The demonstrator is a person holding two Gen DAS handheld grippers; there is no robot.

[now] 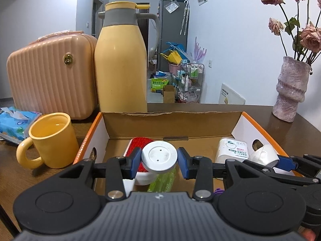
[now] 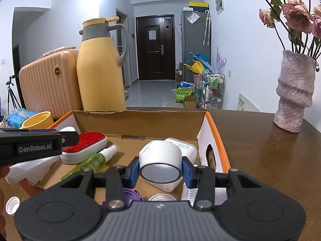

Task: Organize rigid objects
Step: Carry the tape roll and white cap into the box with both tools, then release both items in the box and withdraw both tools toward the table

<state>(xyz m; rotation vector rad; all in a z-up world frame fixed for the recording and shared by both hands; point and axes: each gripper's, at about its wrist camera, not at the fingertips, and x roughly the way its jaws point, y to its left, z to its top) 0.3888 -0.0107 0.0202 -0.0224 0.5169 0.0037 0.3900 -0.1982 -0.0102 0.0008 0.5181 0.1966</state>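
My left claw [image 1: 159, 161] is clamped on a white bottle [image 1: 159, 159], its round flat end facing the camera between the blue pads [image 1: 136, 157]; I judge I hold it by its width so that it stays level over the box [image 1: 258, 128] while I pick a spot. My right claw [image 2: 160, 172] is clamped on a tape roll [image 2: 160, 160], the pads pressing its outer wall and its open core facing me, which keeps it from rolling free. Both loads hang above the near part of the box, the tape toward its right wall. On the box floor lie a red brush [image 2: 85, 147] at the far left, a green spray bottle [image 2: 94, 161] just beside it, a white pack [image 1: 232, 150] with small print I cannot read near the far right, and a purple lid [image 2: 131, 194] and a white cap [image 2: 162, 197] at the near edge. Another cap [image 2: 12, 204] sits outside the box to the left. Left of the box stands a yellow mug [image 1: 52, 140]; behind the box, a yellow flask [image 1: 122, 60]. The side of my left claw reads "GenRobot.AI".
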